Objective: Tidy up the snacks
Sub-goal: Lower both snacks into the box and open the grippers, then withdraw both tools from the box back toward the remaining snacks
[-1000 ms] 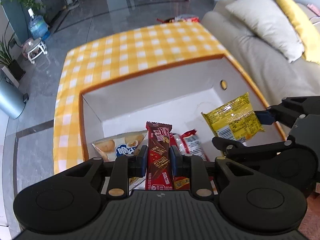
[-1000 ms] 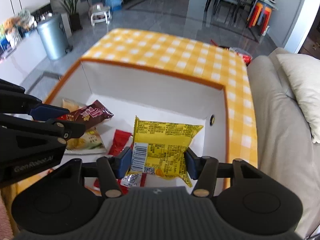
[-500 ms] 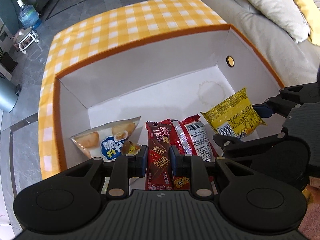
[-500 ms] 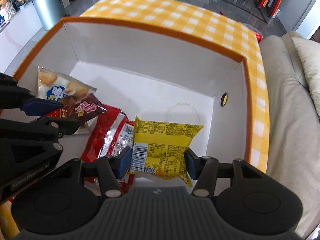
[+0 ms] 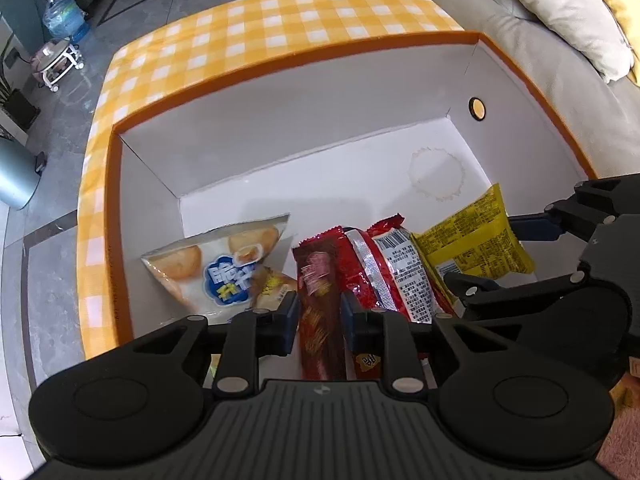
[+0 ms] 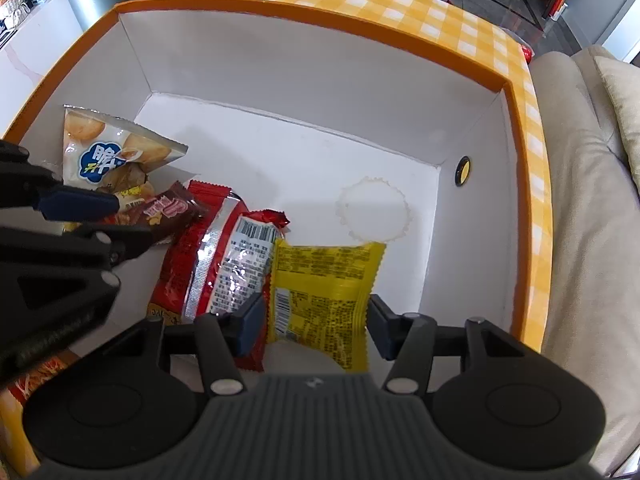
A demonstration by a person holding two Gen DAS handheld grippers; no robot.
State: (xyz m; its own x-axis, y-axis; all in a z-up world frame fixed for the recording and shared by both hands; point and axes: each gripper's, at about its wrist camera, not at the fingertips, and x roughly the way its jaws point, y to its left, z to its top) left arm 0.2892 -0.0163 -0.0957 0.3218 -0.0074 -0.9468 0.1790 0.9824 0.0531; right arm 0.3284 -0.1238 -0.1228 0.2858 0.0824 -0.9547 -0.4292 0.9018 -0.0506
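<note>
The left gripper [image 5: 319,312] pinches a brown chocolate bar [image 5: 320,300] between its pads, low inside the white box [image 5: 280,136]. The right gripper [image 6: 316,320] clamps a yellow packet [image 6: 320,292] across its width, just right of the left one. Between them lies a red packet [image 6: 216,256]; ahead and left of the bar rests a cracker bag [image 5: 216,268]. A checked cloth [image 5: 288,24] surrounds the box.

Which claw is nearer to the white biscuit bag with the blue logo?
Left. The left claw, shut on the brown bar, is right beside the white biscuit bag. The right claw, holding the yellow packet, is farther, beyond the red packet.
</note>
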